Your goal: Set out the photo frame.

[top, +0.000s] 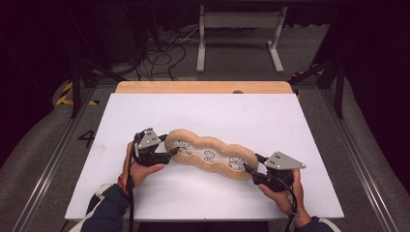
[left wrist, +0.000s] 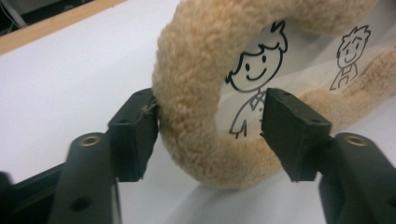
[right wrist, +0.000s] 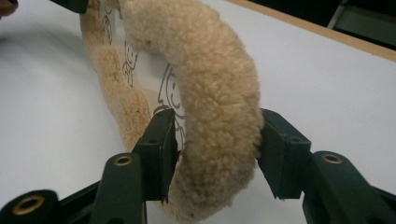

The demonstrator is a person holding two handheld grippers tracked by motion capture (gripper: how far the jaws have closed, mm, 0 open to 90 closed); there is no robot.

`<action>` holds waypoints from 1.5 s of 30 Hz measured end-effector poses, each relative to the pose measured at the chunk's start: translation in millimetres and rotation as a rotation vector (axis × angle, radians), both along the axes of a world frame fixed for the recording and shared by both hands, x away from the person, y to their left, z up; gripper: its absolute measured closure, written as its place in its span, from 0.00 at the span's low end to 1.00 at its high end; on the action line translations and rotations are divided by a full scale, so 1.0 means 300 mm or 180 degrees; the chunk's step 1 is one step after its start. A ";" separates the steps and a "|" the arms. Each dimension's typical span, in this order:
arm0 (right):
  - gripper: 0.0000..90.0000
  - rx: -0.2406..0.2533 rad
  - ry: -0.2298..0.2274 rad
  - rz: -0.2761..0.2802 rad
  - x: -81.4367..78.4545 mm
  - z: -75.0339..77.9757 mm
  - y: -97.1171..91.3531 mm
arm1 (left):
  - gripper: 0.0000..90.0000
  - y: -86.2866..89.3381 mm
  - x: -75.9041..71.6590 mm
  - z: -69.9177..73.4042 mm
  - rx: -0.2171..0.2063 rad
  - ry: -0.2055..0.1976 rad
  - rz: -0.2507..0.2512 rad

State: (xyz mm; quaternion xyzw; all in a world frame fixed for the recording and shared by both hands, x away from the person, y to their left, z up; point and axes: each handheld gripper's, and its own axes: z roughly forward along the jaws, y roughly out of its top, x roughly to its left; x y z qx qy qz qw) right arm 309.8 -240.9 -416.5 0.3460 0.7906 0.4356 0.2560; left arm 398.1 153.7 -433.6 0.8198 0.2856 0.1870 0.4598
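Mid-tabletop (top: 145,111), the long tan fleece-rimmed pouch with clear cartoon-printed panel (top: 211,154) is pinched at each plush end: left gripper (top: 170,152), right gripper (top: 250,170). Soft, light, floppy handling is expected; the fleece rim is judged the best hold.

A flat white rectangular sheet (top: 203,116) covers the surface, leaving a light wooden strip (top: 203,87) exposed along its far edge; that strip also appears at the top of the left gripper view (left wrist: 51,25) and of the right gripper view (right wrist: 322,30). Beyond the surface, on grey carpeted floor (top: 241,67), stands a white metal frame with two feet (top: 239,34), with a tangle of black cables (top: 162,55) lying to its left. Yellow-and-black hazard tape (top: 65,94) marks the floor at far left.
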 end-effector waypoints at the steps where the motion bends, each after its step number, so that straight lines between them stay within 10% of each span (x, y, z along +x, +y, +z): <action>1: 0.56 0.0025 -0.0017 0.0003 -0.004 0.002 -0.006 | 0.35 -0.003 0.002 0.005 -0.0009 -0.0032 -0.0002; 8: 0.64 0.0101 -0.0035 -0.0025 -0.037 0.006 -0.039 | 0.31 -0.013 0.019 0.017 -0.0043 -0.0044 -0.0071; 20: 0.73 0.0072 -0.0059 -0.0098 -0.043 0.002 -0.038 | 0.64 0.005 0.025 0.020 0.0045 -0.0064 -0.0086; 45: 0.70 0.0037 -0.0050 -0.0173 0.049 -0.011 -0.015 | 0.70 0.054 -0.064 0.025 0.0114 -0.0051 -0.0101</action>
